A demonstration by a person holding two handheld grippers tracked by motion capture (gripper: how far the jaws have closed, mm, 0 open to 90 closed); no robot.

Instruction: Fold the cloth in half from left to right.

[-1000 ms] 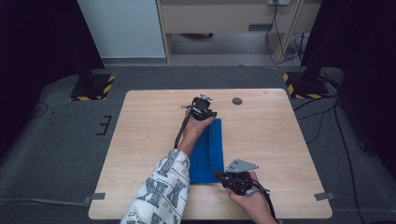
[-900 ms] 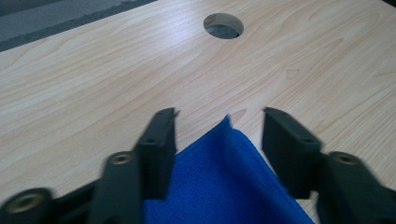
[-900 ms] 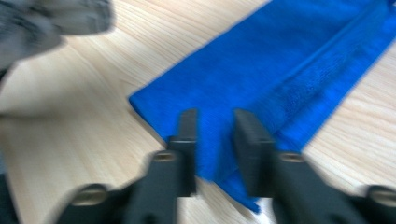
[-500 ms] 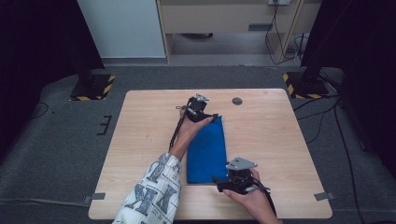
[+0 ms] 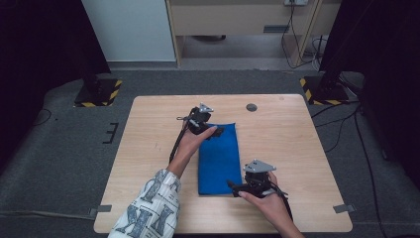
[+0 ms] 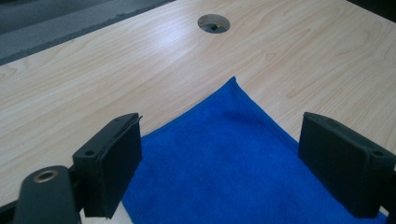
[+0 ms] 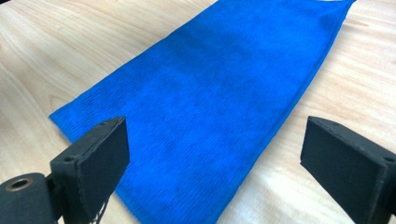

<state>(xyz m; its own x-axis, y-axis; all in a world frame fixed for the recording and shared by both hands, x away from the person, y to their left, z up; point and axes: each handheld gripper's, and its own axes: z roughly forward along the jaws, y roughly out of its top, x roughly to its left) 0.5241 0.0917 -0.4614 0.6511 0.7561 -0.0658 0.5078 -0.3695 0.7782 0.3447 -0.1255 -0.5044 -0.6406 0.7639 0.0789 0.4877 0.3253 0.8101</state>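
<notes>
A blue cloth point(image 5: 218, 158) is lying flat in the middle of the high view, on a light wooden table point(image 5: 148, 148). The cloth is a long rectangle, soft and fuzzy, with fine lines running across it and neat stitched edges. The table top is smooth, with wavy wood grain and rounded corners.

The left gripper point(image 5: 210, 131) is sitting at the top left corner of the cloth. Its black, blocky jaws have just been opening and are standing wide apart, pinching nothing. In the left gripper view point(image 6: 219, 154) the cloth corner is lying loose between them.

The right gripper point(image 5: 236, 187) is sitting at the bottom right corner of the cloth. Its jaws have just been opening too and are spread wide, with the cloth point(image 7: 205, 107) lying free between them.

A small round hole point(image 5: 251, 107) is sitting in the table above and to the right of the cloth. Nothing is lying on the cloth. Grey carpet point(image 5: 59, 148) is spreading around the table, and yellow-and-black striped feet point(image 5: 96, 94) are standing at the upper left and upper right.
</notes>
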